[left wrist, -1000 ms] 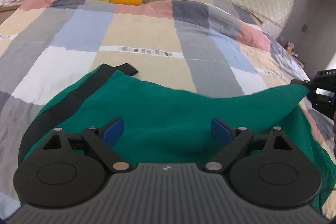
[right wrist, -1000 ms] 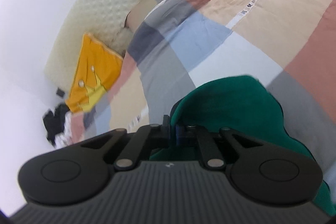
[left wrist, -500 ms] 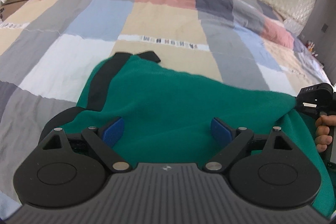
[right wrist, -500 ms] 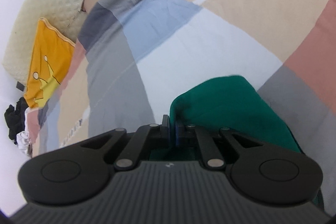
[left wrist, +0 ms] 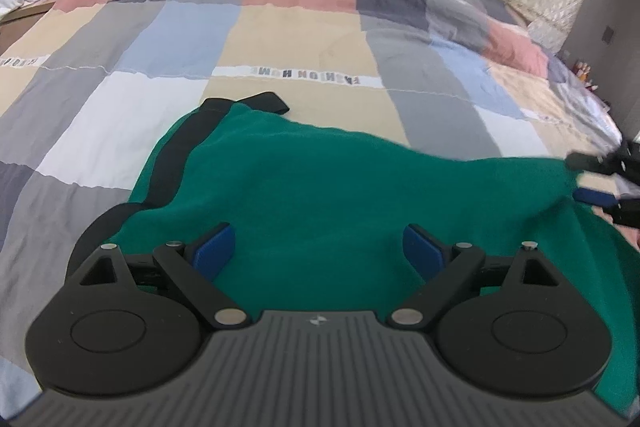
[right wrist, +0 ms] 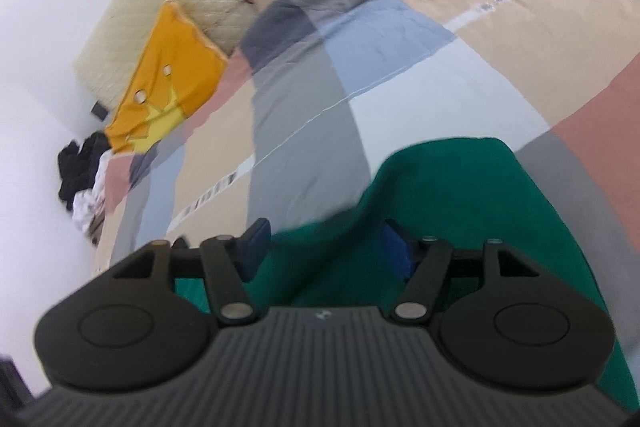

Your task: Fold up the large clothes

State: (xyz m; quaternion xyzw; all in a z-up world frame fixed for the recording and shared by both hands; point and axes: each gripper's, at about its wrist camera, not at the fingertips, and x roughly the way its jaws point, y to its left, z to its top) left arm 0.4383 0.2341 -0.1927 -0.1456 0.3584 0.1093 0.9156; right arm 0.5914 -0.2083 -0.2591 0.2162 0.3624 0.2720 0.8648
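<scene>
On the patchwork duvet (left wrist: 304, 39), your right gripper (right wrist: 324, 251) is opening, releasing the green garment (left wrist: 340, 195); left gripper (left wrist: 318, 251) spread: fold laid.

Bright, even daylight, soft shadows
Fisheye bending at edges; right wrist view motion-blurred, its wall washed out white.

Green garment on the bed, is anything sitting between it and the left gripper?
Nothing visible does. The left gripper hangs open directly over the green garment, only bare fabric between its blue pads; the patchwork quilt beyond is uncluttered.
</scene>
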